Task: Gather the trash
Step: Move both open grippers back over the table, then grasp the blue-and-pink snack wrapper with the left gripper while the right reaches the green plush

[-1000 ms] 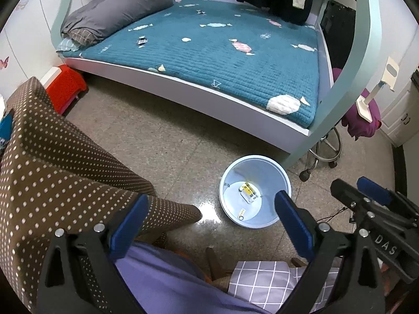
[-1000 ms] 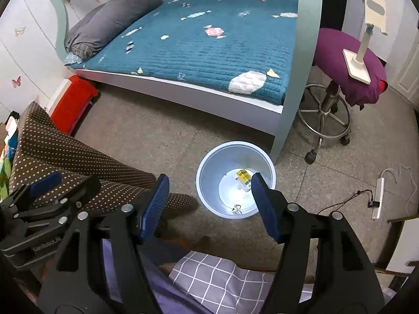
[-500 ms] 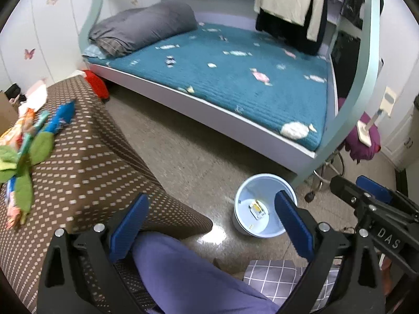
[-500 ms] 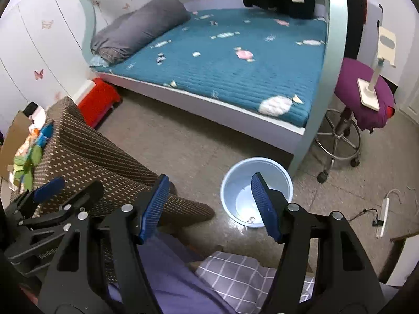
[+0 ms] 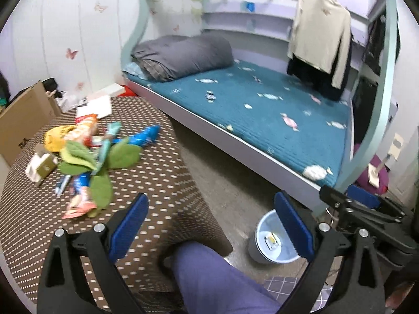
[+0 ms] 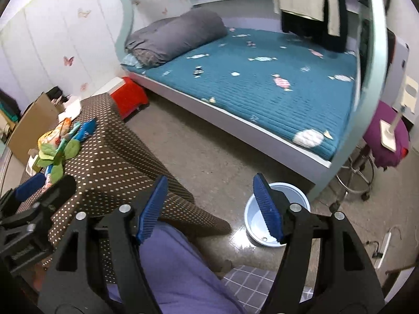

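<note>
A pile of trash [image 5: 86,154], snack wrappers, green leaves and a small carton, lies on a table with a brown dotted cloth [image 5: 157,183]; the pile also shows in the right wrist view [image 6: 60,146]. A pale blue bin [image 5: 272,243] stands on the floor to the right, with a yellow-and-white item inside; it also shows in the right wrist view [image 6: 277,217]. My left gripper [image 5: 212,222] is open and empty above the table's near edge. My right gripper [image 6: 210,206] is open and empty, between table and bin.
A bed with a teal mattress [image 5: 262,110] and grey bedding fills the far side. A purple stool [image 6: 387,141] stands right of the bin. A red box [image 6: 128,96] and a cardboard box [image 5: 23,115] sit by the wall. The person's purple-clad leg [image 5: 222,282] is below.
Both grippers have lifted and swung left, away from over the bin. The table top with the trash pile has come into view. Both stay open.
</note>
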Motion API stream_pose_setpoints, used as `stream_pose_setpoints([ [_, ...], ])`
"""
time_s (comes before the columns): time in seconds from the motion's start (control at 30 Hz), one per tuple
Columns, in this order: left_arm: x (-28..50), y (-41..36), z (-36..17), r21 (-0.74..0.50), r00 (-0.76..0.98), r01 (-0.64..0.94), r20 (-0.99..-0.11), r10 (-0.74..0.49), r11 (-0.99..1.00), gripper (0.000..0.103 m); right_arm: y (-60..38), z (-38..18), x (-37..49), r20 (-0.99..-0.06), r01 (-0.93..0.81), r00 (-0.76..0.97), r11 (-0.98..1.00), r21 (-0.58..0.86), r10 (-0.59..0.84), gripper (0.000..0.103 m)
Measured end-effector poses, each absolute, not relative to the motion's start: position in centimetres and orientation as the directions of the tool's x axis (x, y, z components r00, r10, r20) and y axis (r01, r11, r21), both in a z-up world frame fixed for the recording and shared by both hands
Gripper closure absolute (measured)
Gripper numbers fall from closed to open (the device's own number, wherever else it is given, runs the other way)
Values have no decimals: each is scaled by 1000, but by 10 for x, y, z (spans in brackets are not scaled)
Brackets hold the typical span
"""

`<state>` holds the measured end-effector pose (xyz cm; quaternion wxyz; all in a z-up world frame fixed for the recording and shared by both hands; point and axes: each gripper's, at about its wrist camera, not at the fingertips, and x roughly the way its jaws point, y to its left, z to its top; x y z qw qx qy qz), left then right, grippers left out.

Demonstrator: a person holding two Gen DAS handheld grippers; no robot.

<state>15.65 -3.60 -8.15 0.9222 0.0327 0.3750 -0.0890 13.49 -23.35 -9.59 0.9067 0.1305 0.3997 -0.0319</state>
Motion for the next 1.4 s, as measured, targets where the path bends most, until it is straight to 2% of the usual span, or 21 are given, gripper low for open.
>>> stream_pose_setpoints([
  [0.33, 152, 31, -67, -10, 741, 37, -671, -34, 999, 8, -169, -90, 160, -728, 14, 670, 979, 203, 142, 30],
  [0.67, 159, 88, -75, 5, 736, -72, -675, 56, 997, 7, -111, -87, 185, -737, -116, 642, 977, 180, 212, 25],
  [0.87, 172, 113, -89, -7, 705, -112, -706, 75, 994, 7, -86, -93, 200, -752, -157, 619, 974, 163, 225, 21],
  [1.3, 218, 146, -130, -46, 609, -187, -789, 79, 981, 7, -50, -106, 227, -789, -220, 564, 966, 139, 242, 21],
  [1.37, 224, 148, -135, -45, 603, -208, -793, 92, 977, 14, -46, -108, 230, -793, -226, 560, 965, 132, 240, 21],
  [1.4, 227, 149, -139, -43, 594, -213, -799, 94, 976, 22, -45, -109, 231, -794, -228, 559, 965, 131, 240, 21],
])
